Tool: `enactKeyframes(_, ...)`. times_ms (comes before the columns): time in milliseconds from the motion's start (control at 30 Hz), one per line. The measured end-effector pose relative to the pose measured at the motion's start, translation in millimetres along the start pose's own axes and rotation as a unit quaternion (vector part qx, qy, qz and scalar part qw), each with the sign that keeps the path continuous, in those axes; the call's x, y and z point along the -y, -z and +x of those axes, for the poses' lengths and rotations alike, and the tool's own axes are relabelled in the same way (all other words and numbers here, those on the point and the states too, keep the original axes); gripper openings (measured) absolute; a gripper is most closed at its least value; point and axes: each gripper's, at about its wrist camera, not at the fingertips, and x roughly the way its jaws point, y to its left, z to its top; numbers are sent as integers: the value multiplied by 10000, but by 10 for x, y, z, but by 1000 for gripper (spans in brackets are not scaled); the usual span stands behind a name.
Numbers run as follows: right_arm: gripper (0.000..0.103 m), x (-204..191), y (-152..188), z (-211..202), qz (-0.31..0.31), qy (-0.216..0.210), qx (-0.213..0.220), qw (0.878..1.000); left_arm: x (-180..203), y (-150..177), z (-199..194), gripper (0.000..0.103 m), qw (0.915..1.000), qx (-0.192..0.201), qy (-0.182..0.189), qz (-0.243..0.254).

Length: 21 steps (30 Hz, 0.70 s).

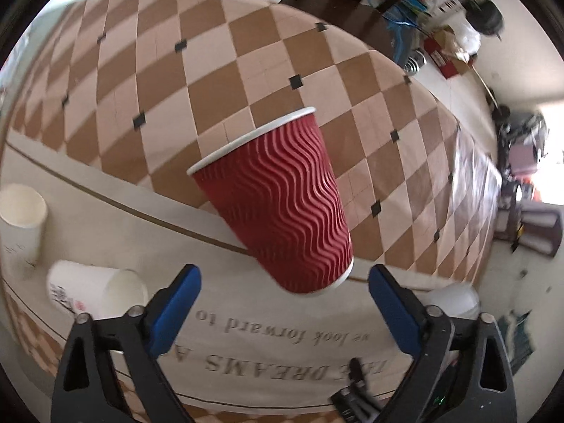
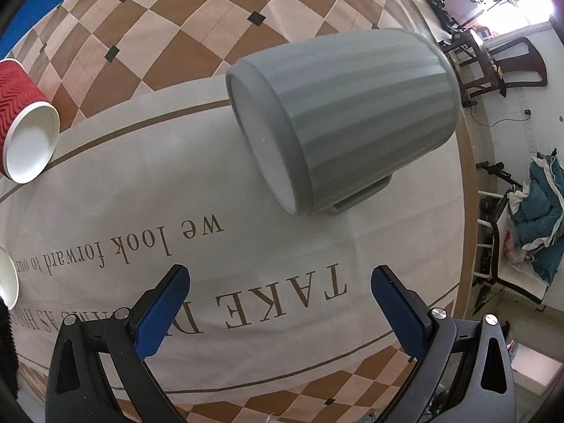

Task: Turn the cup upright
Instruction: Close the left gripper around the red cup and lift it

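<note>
Cups crowd the cloth, and from where I sit that is the main hazard. At the far left of the left wrist view a white paper cup point(image 1: 21, 218) stands mouth up, and below it a second white cup point(image 1: 95, 290) lies on its side, just beside the left gripper point(image 1: 283, 290), whose jaws are wide and hold nothing. In the centre the red cup point(image 1: 278, 201), ripple-walled paper with a white rolled rim, appears tilted in this skewed view; whether it stands squarely I cannot tell. Thin paper would crush under a hard squeeze, I judge.

In the right wrist view the red cup sits at the left edge, and the grey mug point(image 2: 352, 120) lies on its side at centre, base toward me, handle underneath, faintly fluted and matte. The right gripper point(image 2: 280, 298) is also wide and empty. Being round and heavy, the mug could roll or slip from a shallow pinch on the smooth tablecloth point(image 2: 141, 183).
</note>
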Motion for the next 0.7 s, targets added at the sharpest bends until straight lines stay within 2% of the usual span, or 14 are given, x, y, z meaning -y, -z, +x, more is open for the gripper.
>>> enactKeyframes(167,103,-33,-15,10,44,-30,-39,10000,-92,-77,117,91,9985,20,193,-518)
enactKeyframes(267,103,-21,-10,34,35,-6,-43,10000,-107,-156,187,80,9972,47,249,-697)
enactKeyframes(300,103,-22,-16,37,33,14,-41,10000,-95,-176,209,80,9973,50,225,-698)
enactKeyframes(433,103,30,-21,53,41,50,-34,10000,-12,-220,238,74,9987,197,-16,-471)
enactKeyframes(567,103,55,-25,36,66,69,-11,10000,121,-228,237,73,9986,407,-340,46)
enactKeyframes(700,103,86,-13,1,87,67,40,9999,233,-187,208,72,9913,698,-855,714)
